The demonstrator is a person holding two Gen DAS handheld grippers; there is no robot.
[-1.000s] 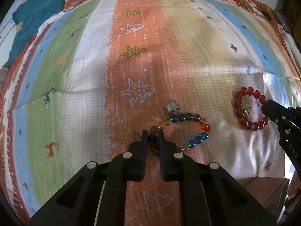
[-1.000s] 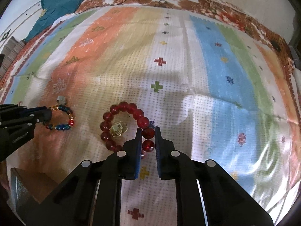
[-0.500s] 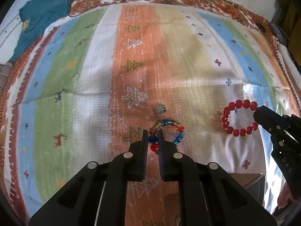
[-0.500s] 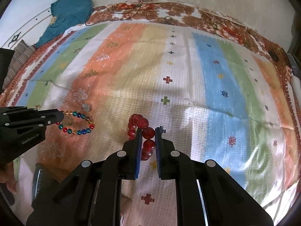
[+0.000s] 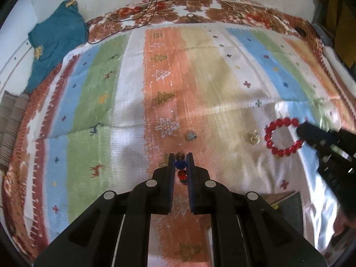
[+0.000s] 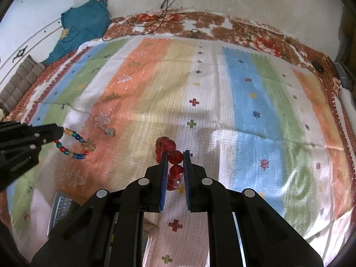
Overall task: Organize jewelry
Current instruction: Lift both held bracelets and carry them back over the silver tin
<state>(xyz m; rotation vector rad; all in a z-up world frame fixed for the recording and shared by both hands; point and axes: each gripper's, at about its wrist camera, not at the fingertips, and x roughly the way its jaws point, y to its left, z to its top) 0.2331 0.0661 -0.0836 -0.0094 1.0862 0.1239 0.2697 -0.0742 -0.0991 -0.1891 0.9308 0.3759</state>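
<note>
My left gripper [image 5: 180, 155] is shut on a bracelet of multicoloured beads [image 5: 180, 164], which hangs above the striped bedspread [image 5: 133, 102]. From the right wrist view the same bracelet [image 6: 71, 145] dangles as a loop from the left gripper [image 6: 59, 132]. My right gripper [image 6: 174, 153] is shut on a red bead bracelet [image 6: 174, 157], seen edge-on between the pads. In the left wrist view that red bracelet [image 5: 281, 136] hangs as a ring off the right gripper [image 5: 300, 130]. A silver ring [image 5: 191, 136] and a small gold piece [image 5: 254, 138] lie on the cloth.
A box [image 5: 286, 202] sits at the near edge below the grippers, also visible as a box corner [image 6: 61, 208] in the right wrist view. A teal garment [image 5: 55, 42] lies at the far left. Black cables [image 6: 164, 15] run along the far edge.
Both grippers have risen, each lifting its bracelet off the bedspread. The gold piece that lay inside the red bracelet stays on the cloth, and so does the silver ring.
</note>
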